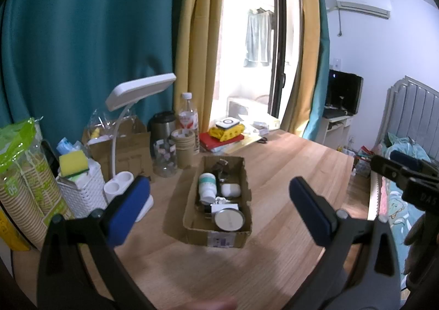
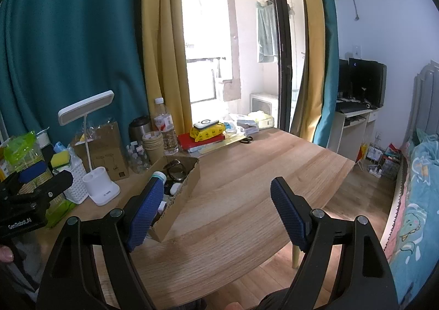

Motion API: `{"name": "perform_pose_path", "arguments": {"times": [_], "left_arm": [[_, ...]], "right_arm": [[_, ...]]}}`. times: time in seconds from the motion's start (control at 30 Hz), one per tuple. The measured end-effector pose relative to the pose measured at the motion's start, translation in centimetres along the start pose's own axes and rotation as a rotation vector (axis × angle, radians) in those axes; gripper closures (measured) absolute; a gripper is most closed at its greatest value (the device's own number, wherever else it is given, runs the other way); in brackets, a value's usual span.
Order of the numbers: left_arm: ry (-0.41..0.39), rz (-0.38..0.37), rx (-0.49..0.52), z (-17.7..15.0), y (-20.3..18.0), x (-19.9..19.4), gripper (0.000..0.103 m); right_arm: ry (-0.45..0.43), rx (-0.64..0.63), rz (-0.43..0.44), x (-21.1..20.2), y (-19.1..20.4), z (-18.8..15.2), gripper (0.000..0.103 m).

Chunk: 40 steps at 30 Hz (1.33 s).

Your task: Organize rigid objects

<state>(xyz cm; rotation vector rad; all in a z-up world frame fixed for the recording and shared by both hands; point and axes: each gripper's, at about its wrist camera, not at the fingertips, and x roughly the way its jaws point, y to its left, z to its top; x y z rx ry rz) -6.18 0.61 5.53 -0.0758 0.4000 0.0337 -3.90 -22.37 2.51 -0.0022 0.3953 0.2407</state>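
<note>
An open cardboard box (image 1: 189, 216) sits on the wooden table (image 1: 288, 172). In it lie a white pill bottle (image 1: 207, 184), a white earbud case (image 1: 230, 189), a round silver tin (image 1: 229, 220) and dark items at the far end. My left gripper (image 1: 219, 205) is open and empty, held above and in front of the box. My right gripper (image 2: 214, 208) is open and empty over bare table, to the right of the box (image 2: 178, 200). Each gripper shows at the edge of the other's view.
Along the table's left and back stand a white desk lamp (image 1: 129, 123), a white basket with a yellow sponge (image 1: 74, 164), paper cup stacks (image 1: 24, 194), a brown box (image 1: 123, 151), a jar, a thermos, a water bottle (image 1: 189, 118) and books (image 1: 219, 140). A bed is at right.
</note>
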Motion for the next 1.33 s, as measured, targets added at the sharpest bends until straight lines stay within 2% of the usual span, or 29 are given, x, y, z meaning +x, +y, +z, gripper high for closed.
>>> {"name": "perform_pose_path", "arguments": {"times": [1.33], "left_arm": [[0.004,-0.016,0.006,0.44,-0.99,0.22,0.001]], "right_arm": [[-0.026,-0.01,-0.044,0.13,0.06,0.66,0.02]]}}
